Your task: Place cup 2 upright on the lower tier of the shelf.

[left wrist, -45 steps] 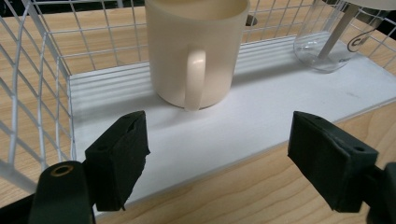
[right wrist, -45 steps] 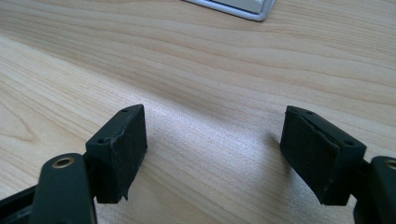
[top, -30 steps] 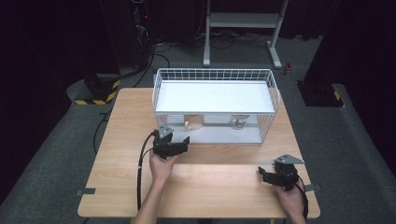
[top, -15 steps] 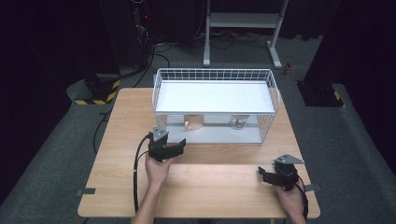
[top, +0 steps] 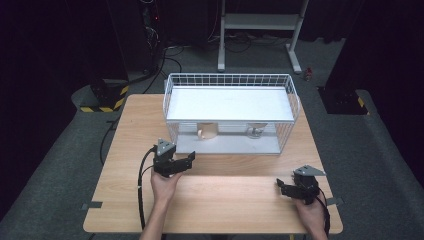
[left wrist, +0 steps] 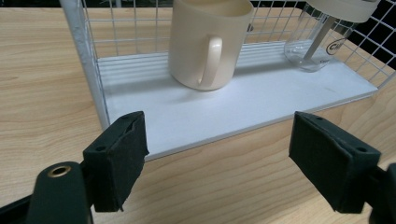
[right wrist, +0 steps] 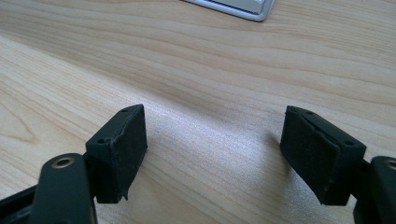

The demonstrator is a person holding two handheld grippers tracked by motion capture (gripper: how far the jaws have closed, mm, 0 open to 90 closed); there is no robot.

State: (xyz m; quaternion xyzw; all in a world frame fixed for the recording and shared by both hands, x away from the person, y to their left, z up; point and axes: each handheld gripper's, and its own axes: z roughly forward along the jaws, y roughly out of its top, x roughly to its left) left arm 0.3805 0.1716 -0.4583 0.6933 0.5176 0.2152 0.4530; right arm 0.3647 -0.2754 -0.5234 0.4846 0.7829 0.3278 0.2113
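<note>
Dark floor and cables surround a pale wooden table (top: 125,200), and on its far half stands a white wire rack (top: 295,107) with a flat white shelf on top and a white base board below.

Starting at the left gripper (top: 189,159): its jaws stand wide apart with nothing between them, as the left gripper view (left wrist: 217,158) makes plain, the two black pads framing bare wood and the near edge of the rack's base board. Compared with a second ago, this gripper has slid a little toward the person and to the left across the table, away from the rack front, and it now sits over open wood with its jaws turned toward the rack. The right gripper (top: 281,186) has kept its place near the table's front right corner, jaws likewise spread and empty, looking at bare tabletop in its own view (right wrist: 212,154).

Just beyond the left gripper's jaws, a cream mug (left wrist: 205,42) stands upright on the base board under the shelf, handle turned toward the gripper. In the high view the mug (top: 207,131) sits left of centre inside the rack. To its right, apart from it, stands a clear glass (left wrist: 320,44) with a light lid.

By my reading, the small retreat means no grab has begun: the mug is untouched, and the left gripper would have to advance again, under the shelf, to take it.
</note>
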